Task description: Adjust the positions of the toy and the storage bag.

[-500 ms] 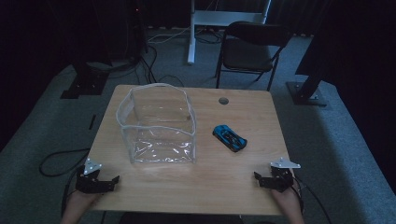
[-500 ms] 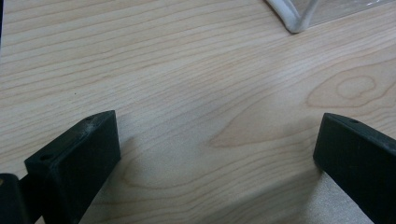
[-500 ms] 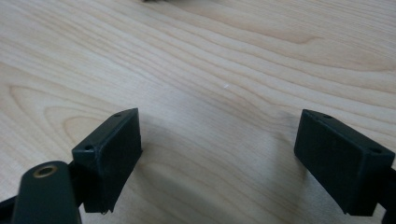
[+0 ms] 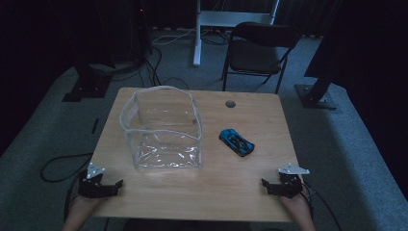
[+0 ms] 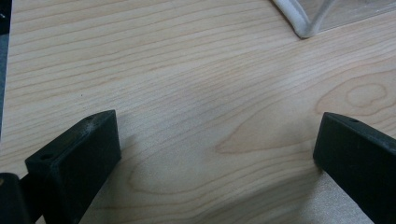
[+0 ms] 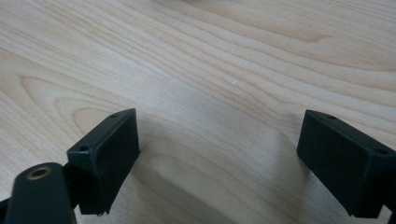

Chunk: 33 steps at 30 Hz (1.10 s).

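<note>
Both hands low at the near edge of the bench, forearms coming in from below. Left claw resting at the near left corner, pointing inward along the edge, jaws spread wide, bare wood between them in the left gripper view. Right claw at the near right corner, pointing inward too, jaws also wide, holding nothing. Clear bag standing upright on the left half of the bench, mouth open upward, near the left claw but apart from it. Blue car lying just right of the bag, well apart from both claws.
</note>
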### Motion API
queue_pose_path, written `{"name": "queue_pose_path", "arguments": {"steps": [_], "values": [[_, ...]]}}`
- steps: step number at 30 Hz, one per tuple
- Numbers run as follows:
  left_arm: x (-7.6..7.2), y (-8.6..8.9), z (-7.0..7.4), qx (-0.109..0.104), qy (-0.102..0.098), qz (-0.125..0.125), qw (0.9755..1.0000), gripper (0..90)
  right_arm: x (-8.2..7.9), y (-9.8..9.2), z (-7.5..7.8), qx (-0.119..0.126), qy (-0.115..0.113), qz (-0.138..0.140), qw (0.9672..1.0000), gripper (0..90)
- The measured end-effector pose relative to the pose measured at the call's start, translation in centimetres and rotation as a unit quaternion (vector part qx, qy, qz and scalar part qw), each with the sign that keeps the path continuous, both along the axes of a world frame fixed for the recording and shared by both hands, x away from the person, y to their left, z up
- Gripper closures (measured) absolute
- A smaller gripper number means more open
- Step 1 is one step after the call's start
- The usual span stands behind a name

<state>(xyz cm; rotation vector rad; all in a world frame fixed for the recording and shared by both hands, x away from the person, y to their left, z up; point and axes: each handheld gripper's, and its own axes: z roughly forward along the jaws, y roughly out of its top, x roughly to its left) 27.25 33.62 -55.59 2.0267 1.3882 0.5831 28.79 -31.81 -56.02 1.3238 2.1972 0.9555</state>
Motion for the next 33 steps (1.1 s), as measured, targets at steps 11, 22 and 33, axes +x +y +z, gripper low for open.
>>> {"name": "queue_pose_path", "arguments": {"steps": [11,22,33], "values": [[0.0,0.0,0.0,0.001,0.0,-0.001,1.0,1.2,0.0,0.8,0.5,-0.001,0.007,-0.003,1.0,12.2],[0.0,0.0,0.0,0.0,0.0,-0.002,1.0,1.2,1.3,1.8,0.9,0.021,0.028,0.011,0.9993,12.2],[0.0,0.0,0.0,0.0,0.0,-0.002,1.0,1.2,2.3,3.0,2.7,0.029,0.003,0.022,0.9994,12.2]]}}
